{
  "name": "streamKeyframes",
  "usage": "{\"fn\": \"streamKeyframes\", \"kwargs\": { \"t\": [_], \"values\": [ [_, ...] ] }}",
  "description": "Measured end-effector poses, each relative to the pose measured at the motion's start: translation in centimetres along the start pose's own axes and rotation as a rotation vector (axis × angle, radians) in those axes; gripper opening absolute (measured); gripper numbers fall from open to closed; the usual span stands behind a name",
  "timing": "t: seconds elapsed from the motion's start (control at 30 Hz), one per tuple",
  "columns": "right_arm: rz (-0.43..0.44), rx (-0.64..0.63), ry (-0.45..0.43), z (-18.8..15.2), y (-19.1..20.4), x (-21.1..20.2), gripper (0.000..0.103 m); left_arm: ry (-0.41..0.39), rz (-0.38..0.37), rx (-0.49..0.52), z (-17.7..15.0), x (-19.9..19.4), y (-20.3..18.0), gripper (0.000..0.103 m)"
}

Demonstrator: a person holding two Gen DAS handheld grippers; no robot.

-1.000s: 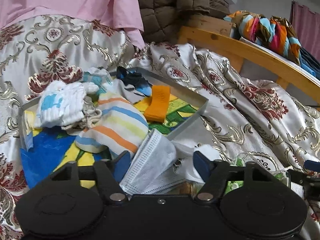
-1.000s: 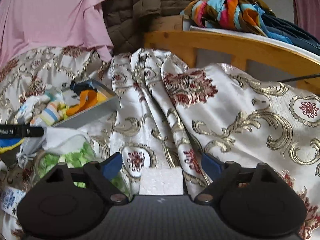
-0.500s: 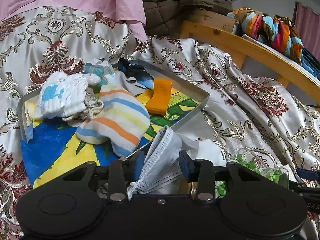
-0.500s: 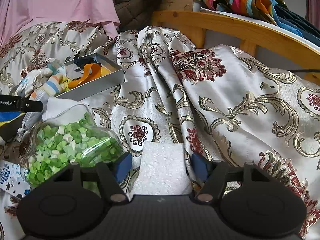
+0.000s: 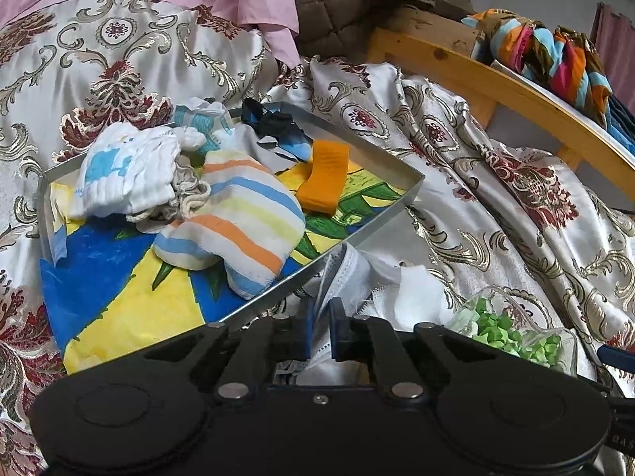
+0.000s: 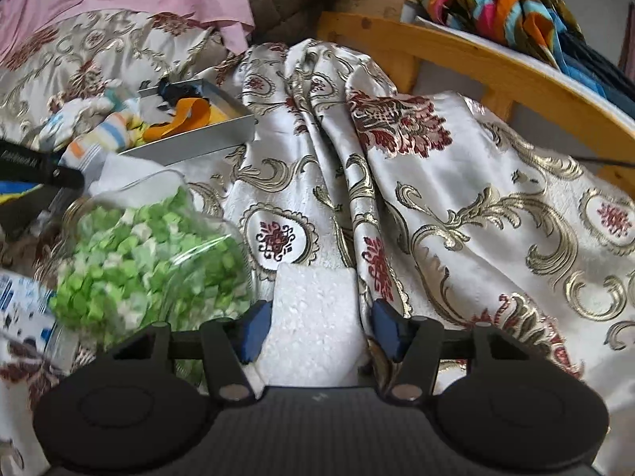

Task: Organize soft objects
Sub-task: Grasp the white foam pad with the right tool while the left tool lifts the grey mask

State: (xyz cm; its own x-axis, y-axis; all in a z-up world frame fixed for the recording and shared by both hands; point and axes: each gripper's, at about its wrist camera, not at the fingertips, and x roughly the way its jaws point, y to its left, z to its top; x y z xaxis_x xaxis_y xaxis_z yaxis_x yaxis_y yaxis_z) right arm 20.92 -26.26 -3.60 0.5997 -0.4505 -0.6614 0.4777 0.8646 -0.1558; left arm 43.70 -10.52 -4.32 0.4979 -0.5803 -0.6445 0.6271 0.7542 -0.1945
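Beside the metal tray (image 5: 410,194), the left claw (image 5: 321,327) is pinching the pleated white face mask (image 5: 345,273), probably to lift it in. Further right on the bed, the right claw (image 6: 317,327) is closing around a white foam block (image 6: 315,309), seemingly not yet gripping.

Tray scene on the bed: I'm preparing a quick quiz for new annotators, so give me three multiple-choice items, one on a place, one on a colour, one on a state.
1. Where does the striped sock lie?
A. In the metal tray
B. On the wooden rail
C. Inside the jar

2. What colour is the flat strap in the tray?
A. Purple
B. Orange
C. Black

3. What sits between the left gripper's pads?
A. Nothing
B. The white foam block
C. The face mask

Answers: 1 A, it rests on the tray's painted floor. 2 B, it is plainly orange. 3 C, mask fabric is pinched between the nearly shut pads.
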Motion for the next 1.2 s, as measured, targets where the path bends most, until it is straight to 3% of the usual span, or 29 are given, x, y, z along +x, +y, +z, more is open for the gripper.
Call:
{"fn": "streamKeyframes", "kwargs": {
  "t": [0.2,0.37,0.57,0.83,0.97,1.2],
  "values": [
    [0.015,-0.034,0.036,-0.2,0.5,0.4,0.063,-0.001,-0.006,0.002,0.1,-0.1,-0.7,0.004],
    [0.032,-0.074,0.044,-0.6,0.7,1.5,0.071,0.0,-0.011,0.003,0.1,-0.1,-1.1,0.004],
    [0.019,-0.042,0.063,-0.6,-0.2,1.6,0.064,0.01,-0.008,0.017,0.2,-0.2,-1.4,0.003],
    [-0.164,-0.246,-0.065,-0.6,2.1,0.6,0.054,0.007,-0.01,0.011,-0.2,-0.3,-1.5,0.003],
    [-0.183,-0.309,-0.057,-0.6,2.8,1.6,0.05,0.011,-0.013,0.003,-0.2,-0.1,-1.4,0.003],
    [-0.193,-0.313,-0.02,0.6,2.7,4.3,0.053,0.008,-0.014,-0.018,0.0,0.4,-1.0,0.003]
  ]
}}
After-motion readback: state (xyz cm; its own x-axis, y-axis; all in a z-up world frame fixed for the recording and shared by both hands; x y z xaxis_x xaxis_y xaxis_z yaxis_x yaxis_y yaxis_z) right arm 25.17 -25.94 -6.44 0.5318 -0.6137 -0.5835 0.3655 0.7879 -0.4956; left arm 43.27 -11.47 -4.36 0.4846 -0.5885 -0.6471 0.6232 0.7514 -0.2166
